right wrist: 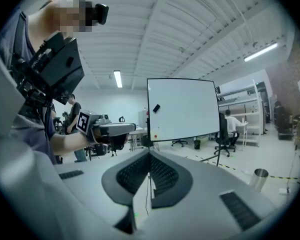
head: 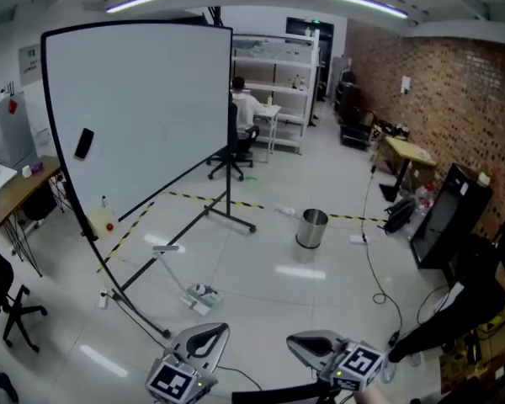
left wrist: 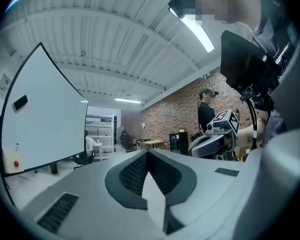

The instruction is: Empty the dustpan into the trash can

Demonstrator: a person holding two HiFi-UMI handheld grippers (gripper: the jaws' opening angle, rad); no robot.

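Observation:
A shiny metal trash can [head: 312, 228] stands on the pale floor in the middle of the room, and it also shows in the right gripper view, trash can [right wrist: 259, 179], at the far right. A pale long-handled dustpan [head: 203, 298] rests on the floor near the whiteboard's foot, ahead of my left gripper [head: 210, 333]. My right gripper [head: 299, 341] is beside it at the bottom edge. Both grippers are far from the dustpan and the can. The left gripper [left wrist: 147, 153] and the right gripper [right wrist: 150, 153] each have their jaws shut with nothing between them.
A big wheeled whiteboard [head: 143, 108] stands at the left, its metal legs [head: 227, 217] reaching across the floor. Black and yellow tape [head: 252, 203] and a cable [head: 374, 268] lie on the floor. A person sits at a desk [head: 244, 112] at the back. A brick wall is at the right.

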